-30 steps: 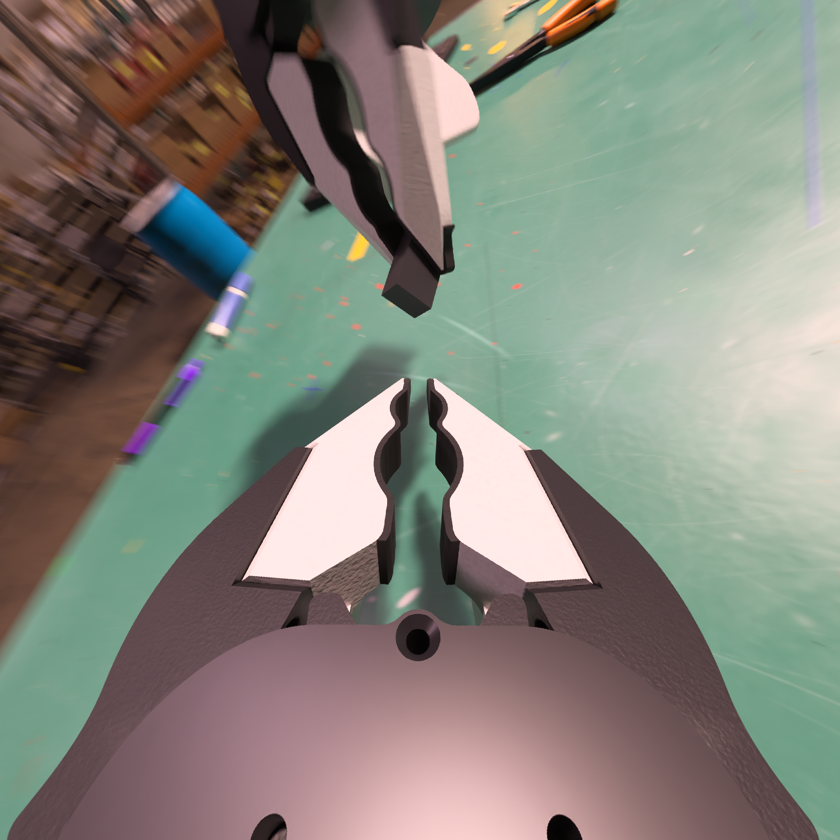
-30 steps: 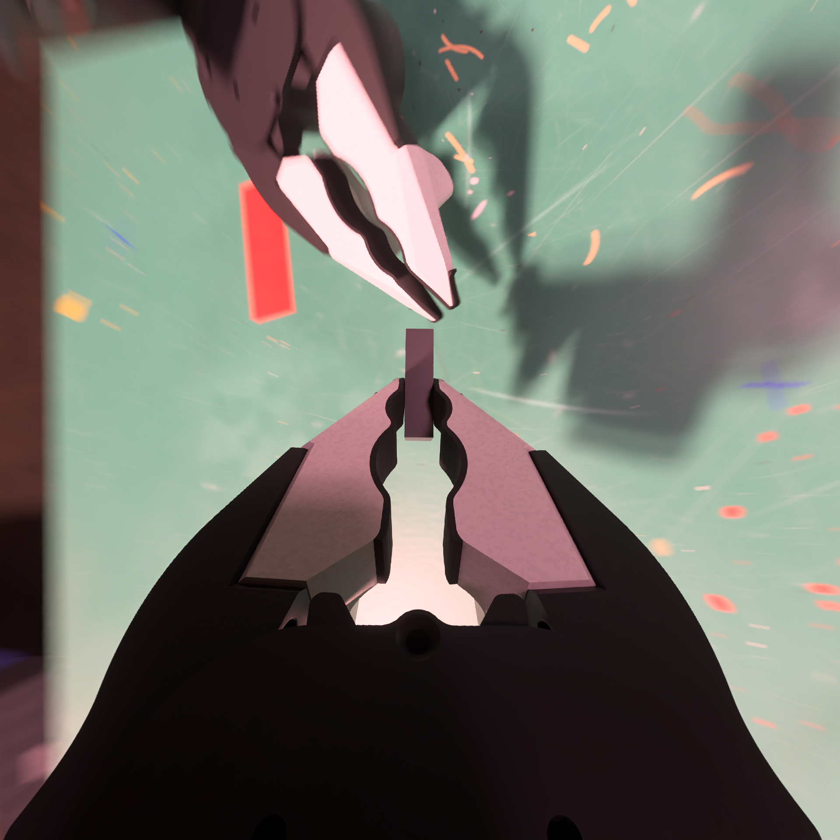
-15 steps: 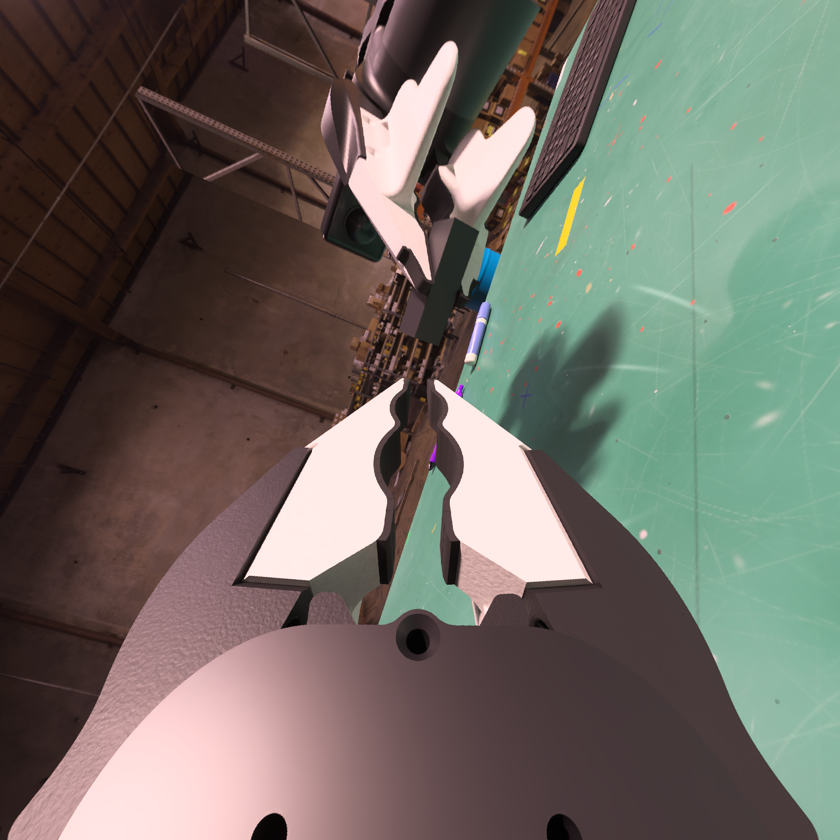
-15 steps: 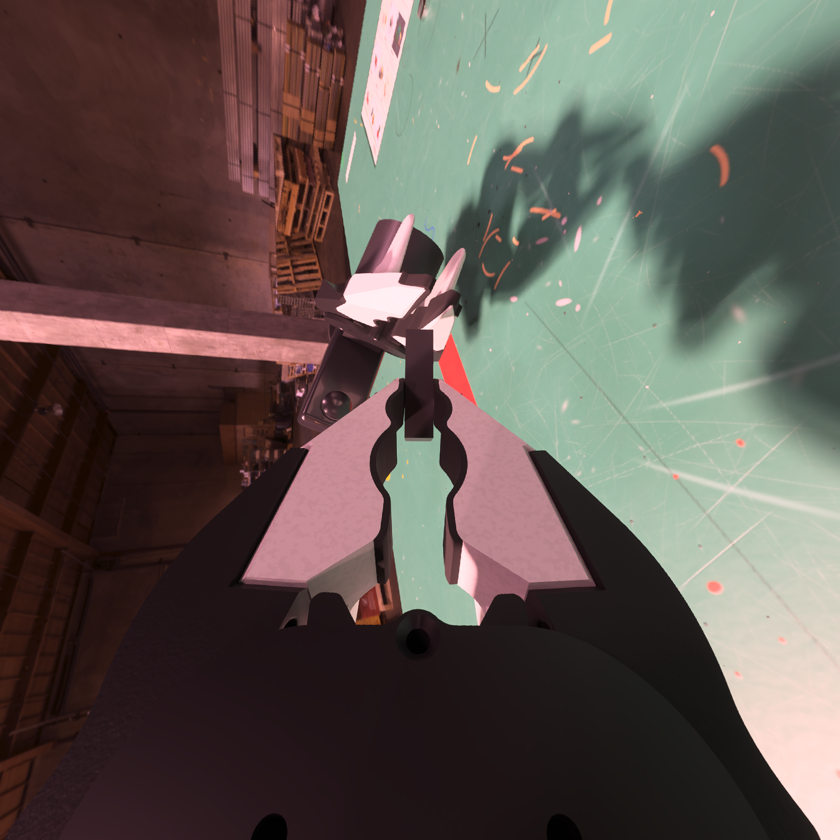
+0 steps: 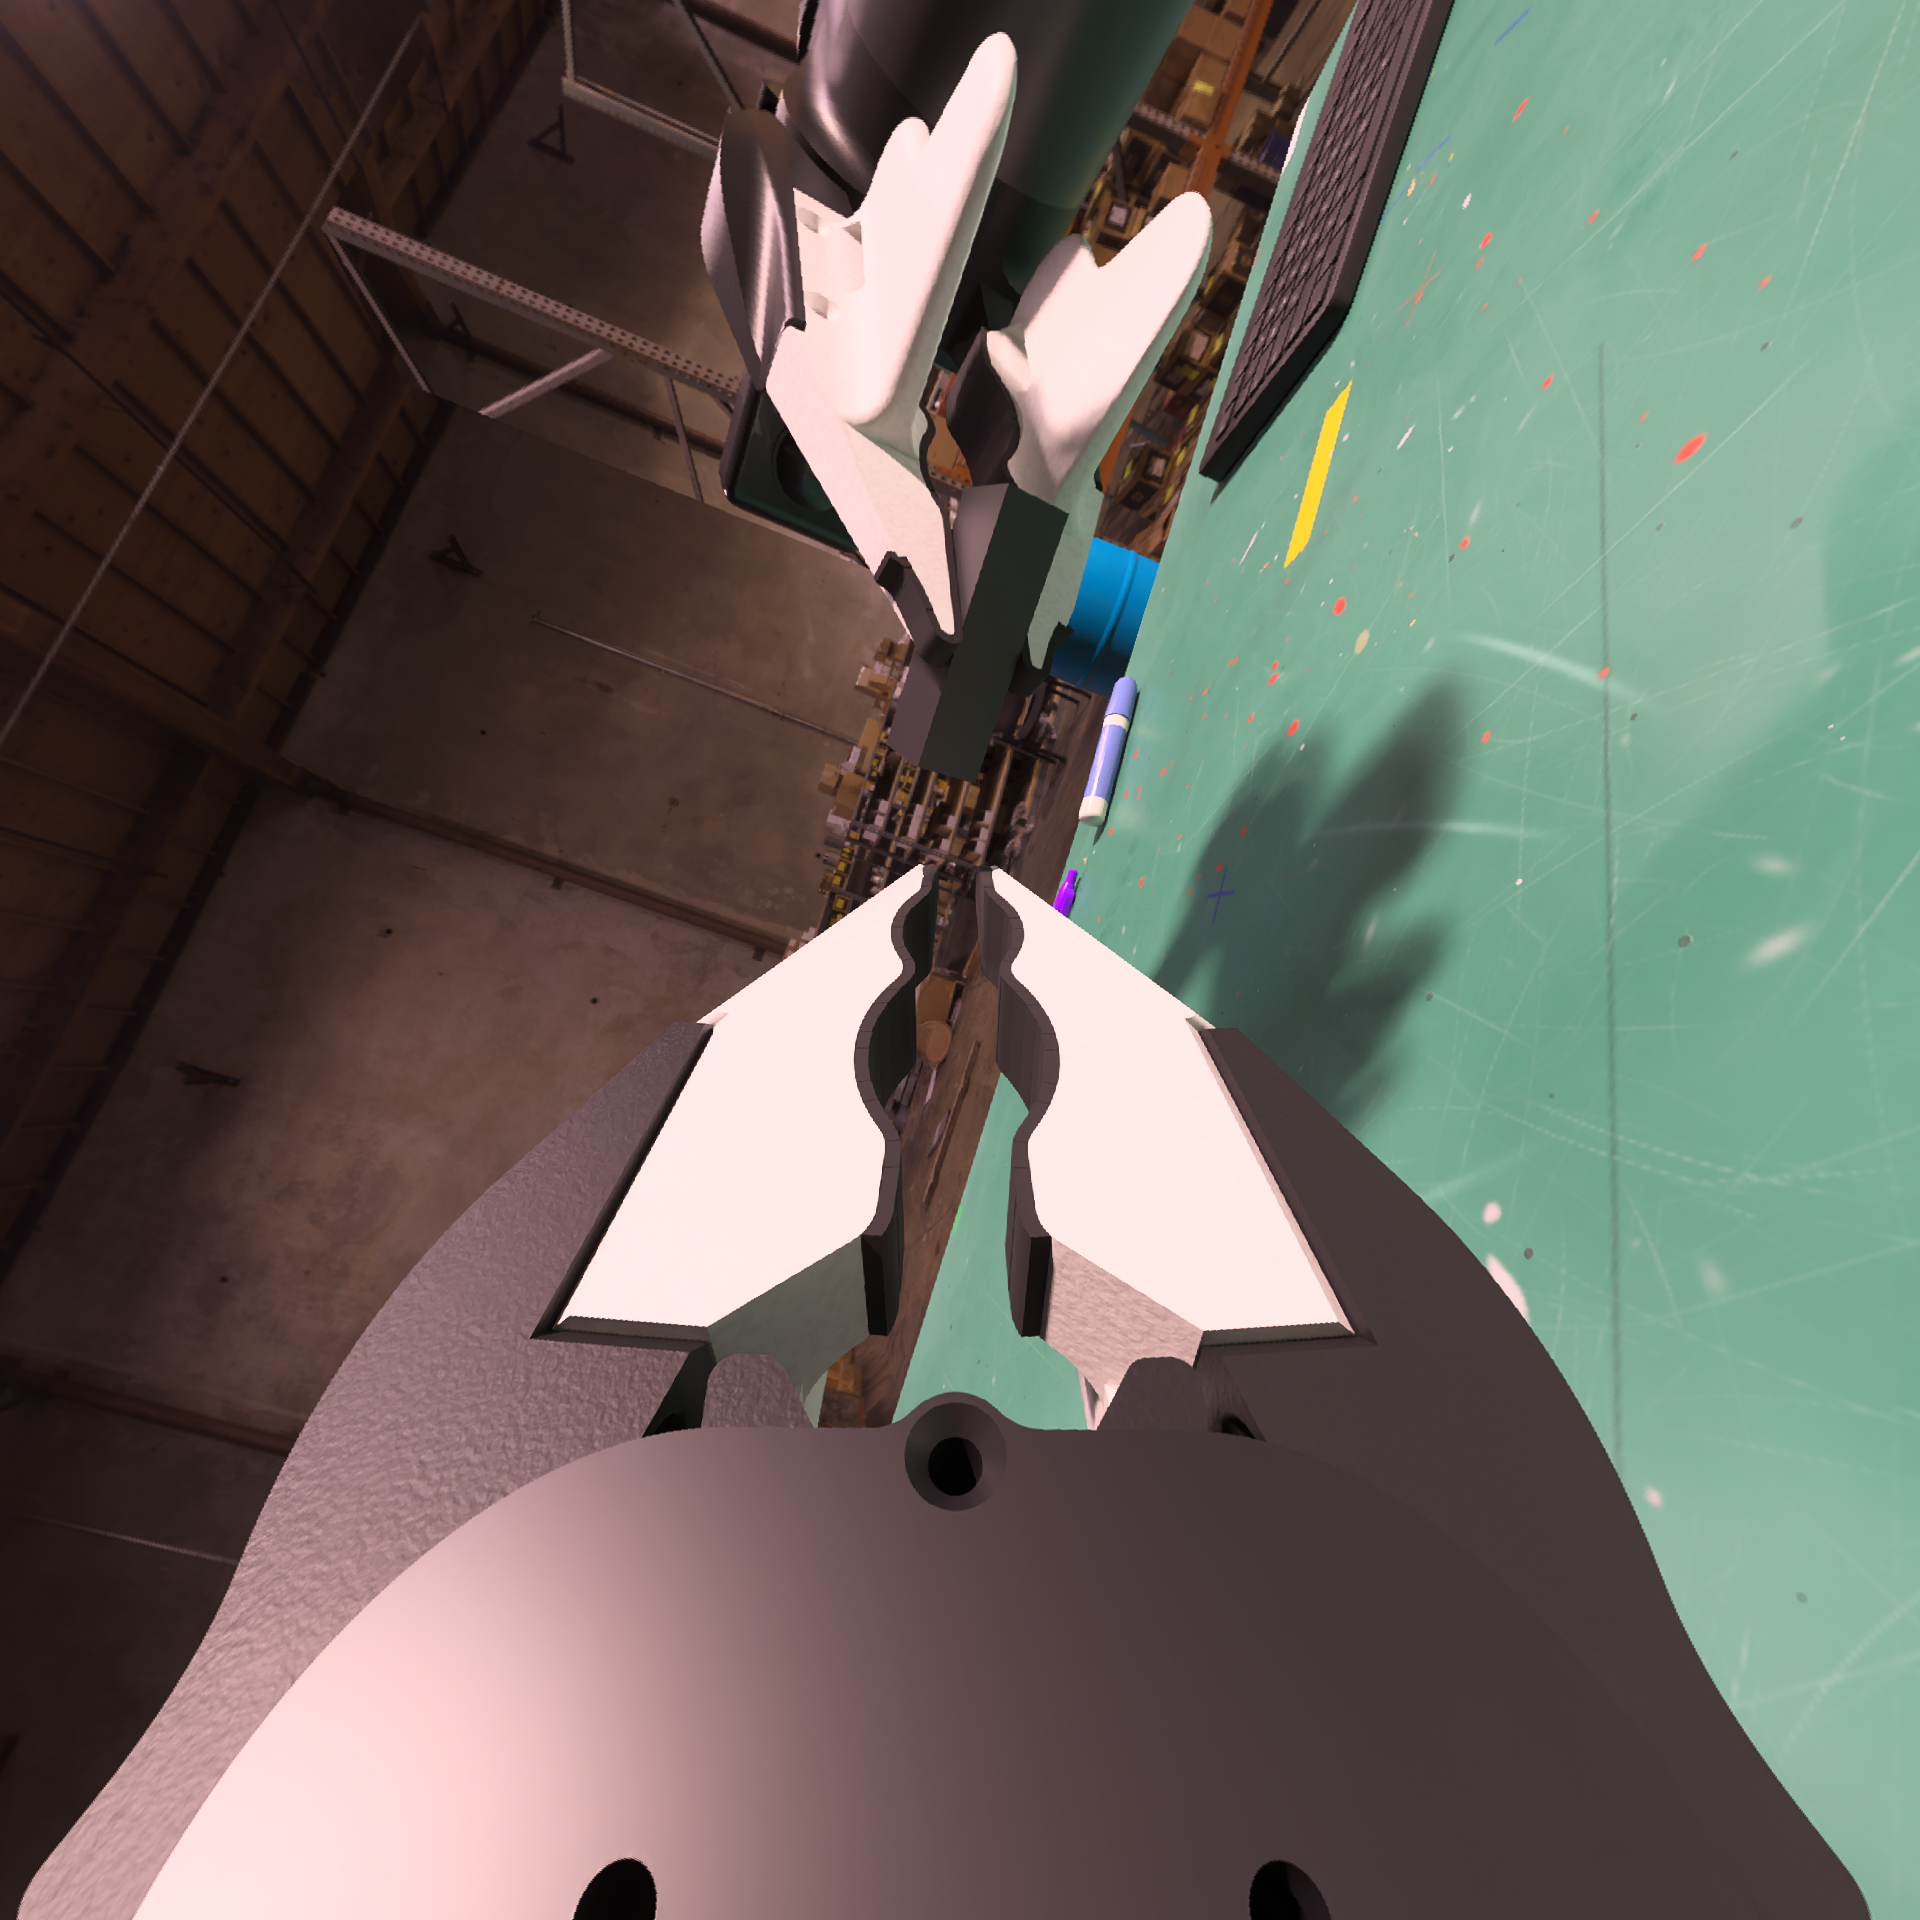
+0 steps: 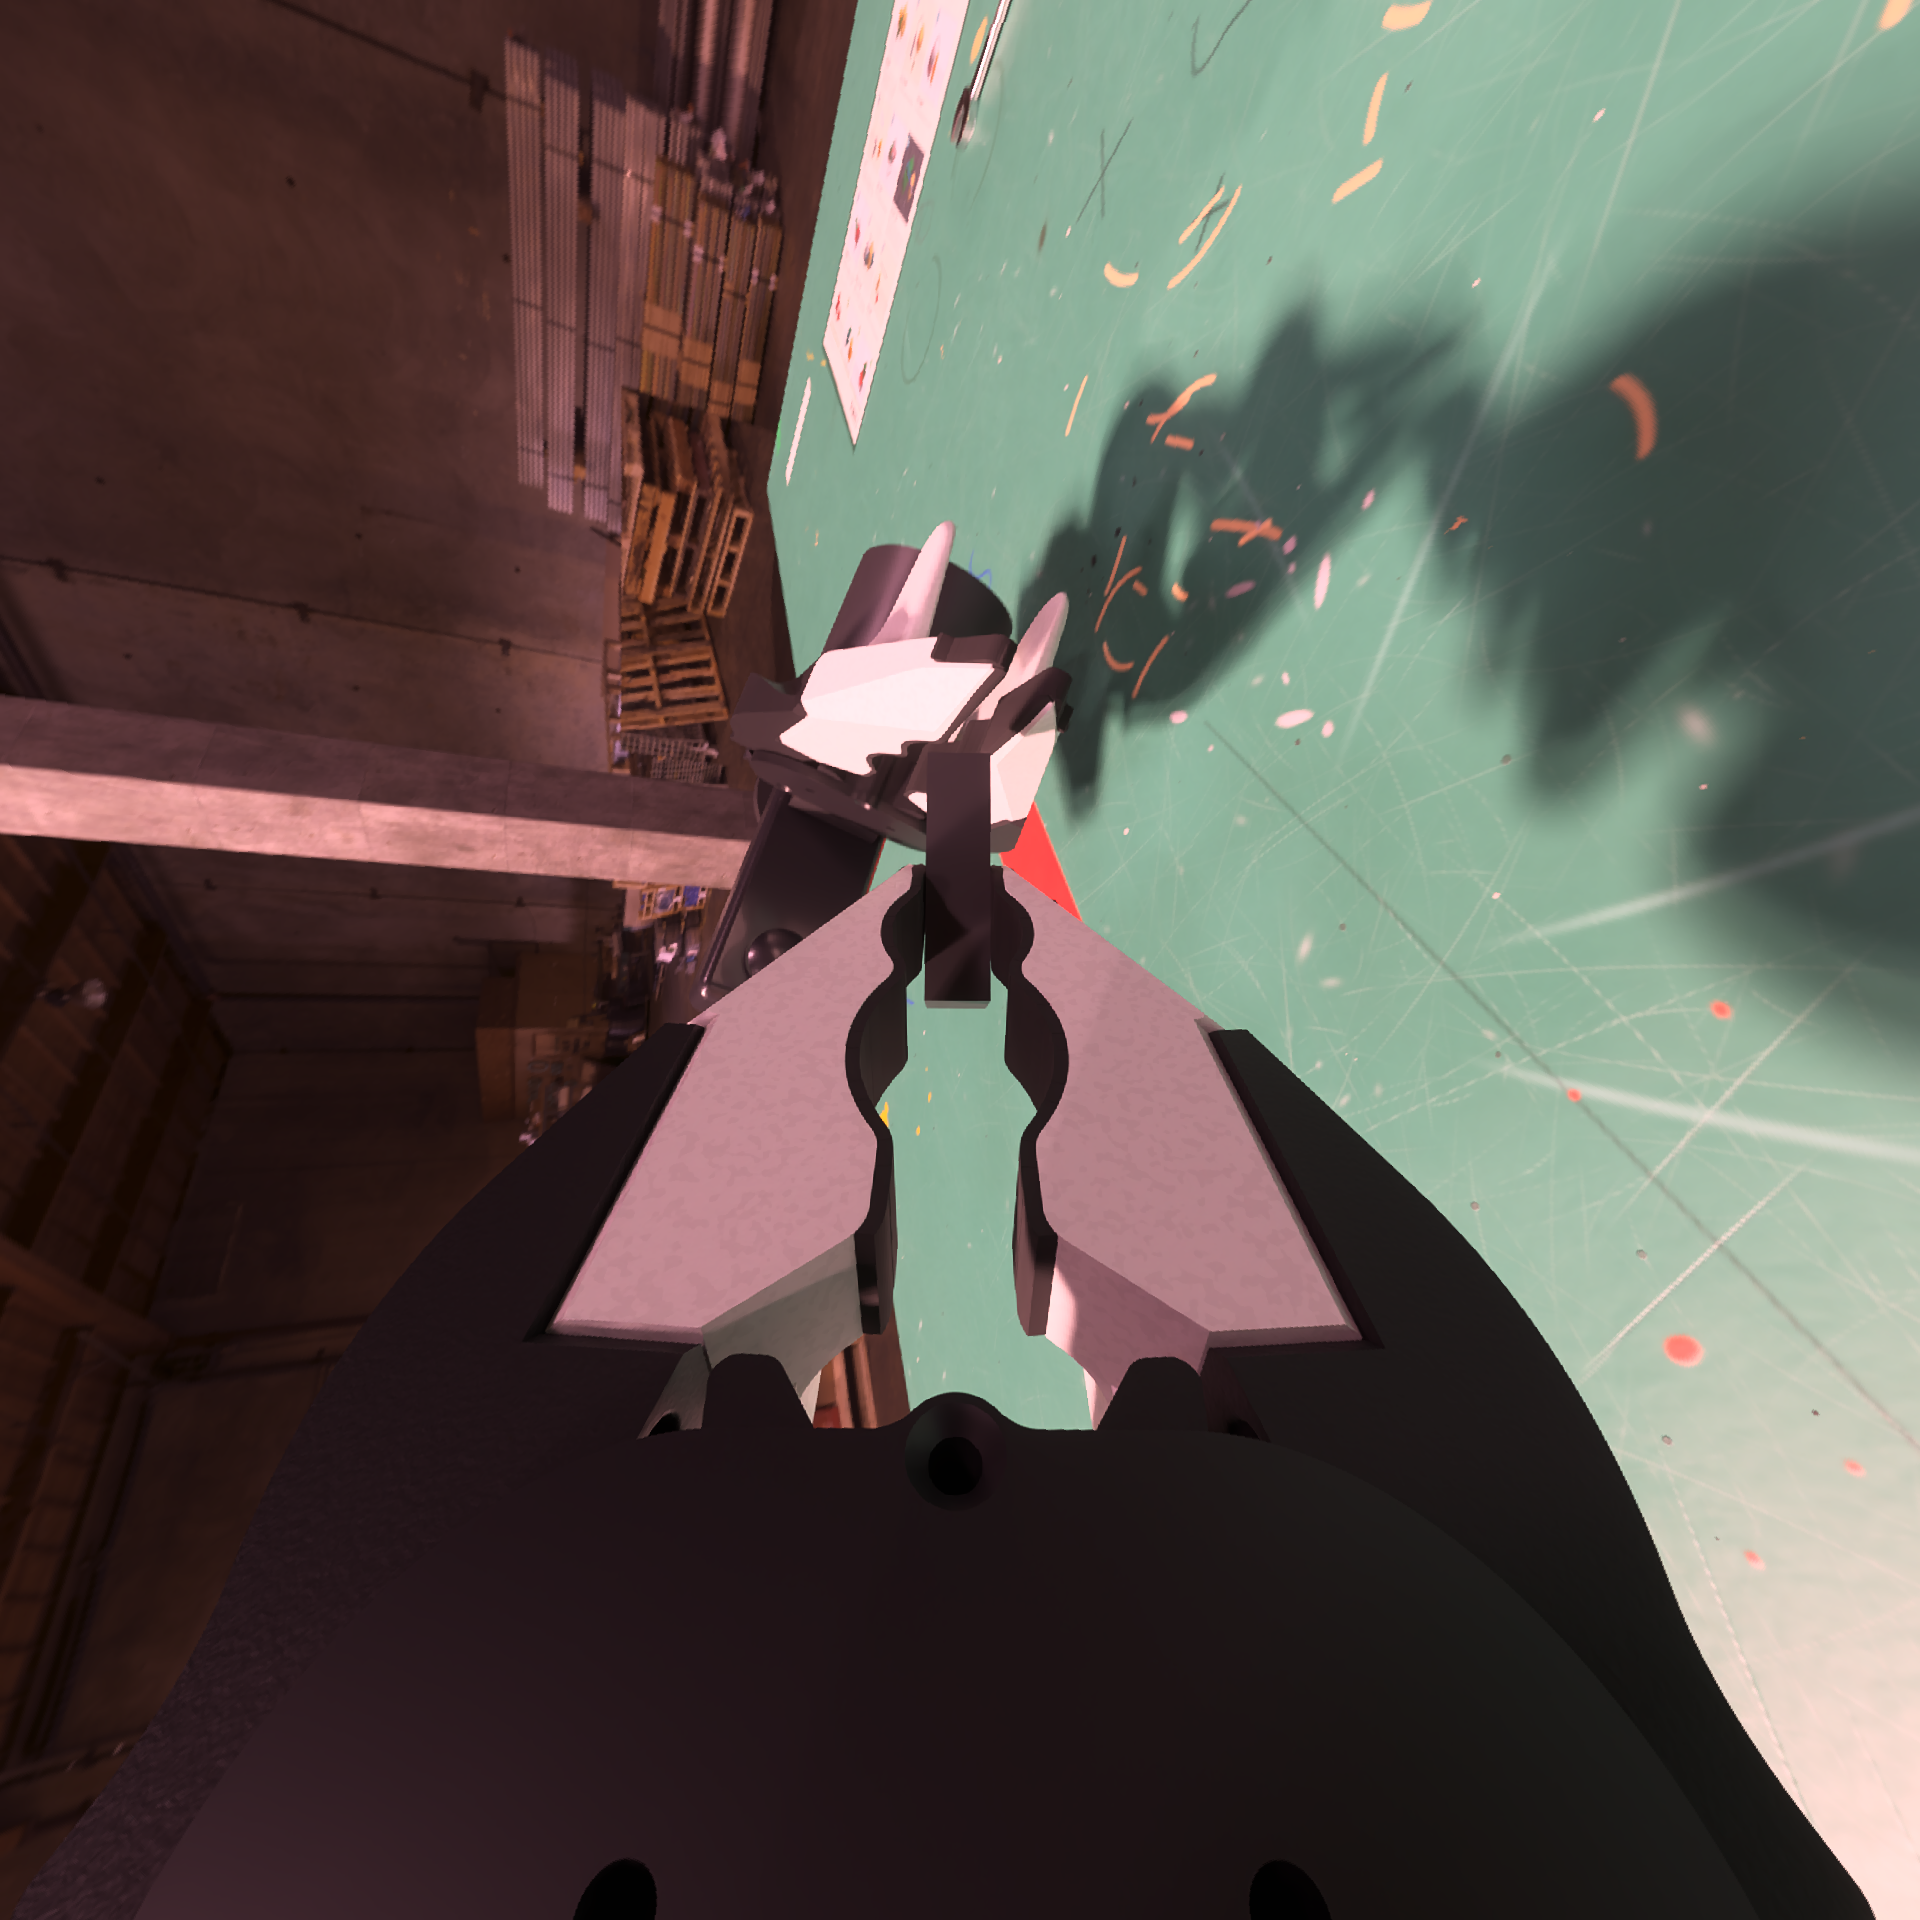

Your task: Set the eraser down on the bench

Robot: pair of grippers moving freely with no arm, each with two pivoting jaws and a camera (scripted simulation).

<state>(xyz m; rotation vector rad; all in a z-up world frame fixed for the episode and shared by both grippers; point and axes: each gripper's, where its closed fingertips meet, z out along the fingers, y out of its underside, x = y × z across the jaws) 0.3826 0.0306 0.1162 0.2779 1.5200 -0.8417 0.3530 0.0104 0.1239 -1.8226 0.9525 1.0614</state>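
Observation:
My right gripper [image 6: 958, 881] is shut on the eraser [image 6: 956, 821], a dark flat block that sticks out past the fingertips. It holds the block in the air beside the green bench [image 6: 1455, 987]. My left gripper [image 5: 956, 883] is shut and empty. The two grippers face each other tip to tip, with a gap between them. In the left wrist view the right gripper [image 5: 977, 665] hangs at upper middle with the eraser [image 5: 966, 717] in its jaws. In the right wrist view the left gripper [image 6: 904, 764] sits just beyond the eraser.
Both views are rolled, so the bench [image 5: 1558, 1039] fills the right side and its edge runs up the middle. On it lie a black grid mat [image 5: 1309, 208], a yellow strip [image 5: 1317, 478], a blue cylinder [image 5: 1112, 613], a blue-white marker [image 5: 1107, 748], a red strip [image 6: 1044, 862] and a paper sheet [image 6: 883, 208].
A second ago both grippers looked down onto the bench; they have since tilted and rolled to look along its edge. Over the last half second little has moved. The right gripper has kept the eraser.

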